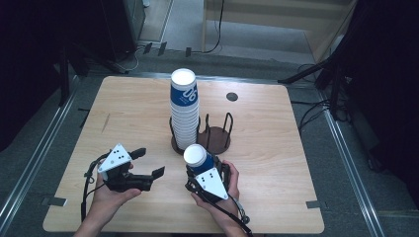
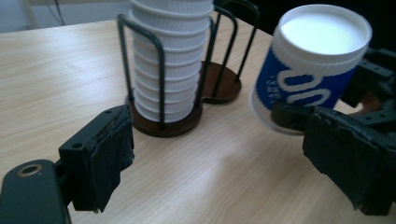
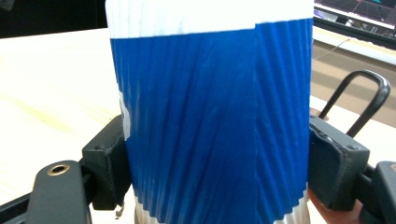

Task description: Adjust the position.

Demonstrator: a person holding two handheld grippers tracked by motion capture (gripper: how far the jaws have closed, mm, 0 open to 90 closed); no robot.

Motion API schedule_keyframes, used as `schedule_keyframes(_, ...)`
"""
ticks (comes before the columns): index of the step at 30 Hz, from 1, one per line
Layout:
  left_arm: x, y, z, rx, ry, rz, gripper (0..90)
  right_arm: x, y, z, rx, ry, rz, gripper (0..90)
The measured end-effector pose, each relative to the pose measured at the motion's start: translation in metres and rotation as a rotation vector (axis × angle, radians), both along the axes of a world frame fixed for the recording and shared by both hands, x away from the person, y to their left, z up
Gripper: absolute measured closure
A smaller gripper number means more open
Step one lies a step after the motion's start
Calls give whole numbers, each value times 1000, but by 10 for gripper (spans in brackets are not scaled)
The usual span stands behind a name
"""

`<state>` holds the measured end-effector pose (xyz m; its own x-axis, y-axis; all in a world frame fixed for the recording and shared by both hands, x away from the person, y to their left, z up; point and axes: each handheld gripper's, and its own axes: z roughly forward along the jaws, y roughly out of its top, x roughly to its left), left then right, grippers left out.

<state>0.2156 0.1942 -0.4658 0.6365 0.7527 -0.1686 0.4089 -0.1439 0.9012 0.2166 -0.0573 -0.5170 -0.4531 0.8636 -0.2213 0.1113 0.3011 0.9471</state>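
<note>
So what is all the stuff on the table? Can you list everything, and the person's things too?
Stack of paper cups: one tall stack, blue and white, upside down in the left ring of the holder, mid-table.
Single paper cup: one, blue and white, clamped between the right gripper's jaws, in front of the holder.
Cup holder: one, dark wire on brown bases, two rings, right ring empty.
Round cap: one, dark, set in the far tabletop.
Table: one, light wood.
Left gripper: one, black, jaws apart, holding nothing.
Right gripper: one, black, shut on the single cup.
Hands: two, holding the grippers.
</note>
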Motion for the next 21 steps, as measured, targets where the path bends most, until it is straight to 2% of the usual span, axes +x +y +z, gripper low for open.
schedule_keyframes(9,-3,-14,-3,27,19,-76,96,-5,10,-8,-66,-32,27,207)
schedule_keyframes(11,-4,-15,-3,29,17,-79,135,-5,12,-8,-75,-38,33,207)
schedule_keyframes(14,-5,-18,-2,34,23,-106,136,-8,17,-11,-109,-65,51,207)
schedule_keyframes(21,-6,-20,-2,42,29,-146,140,-12,24,-16,-153,-83,81,207)
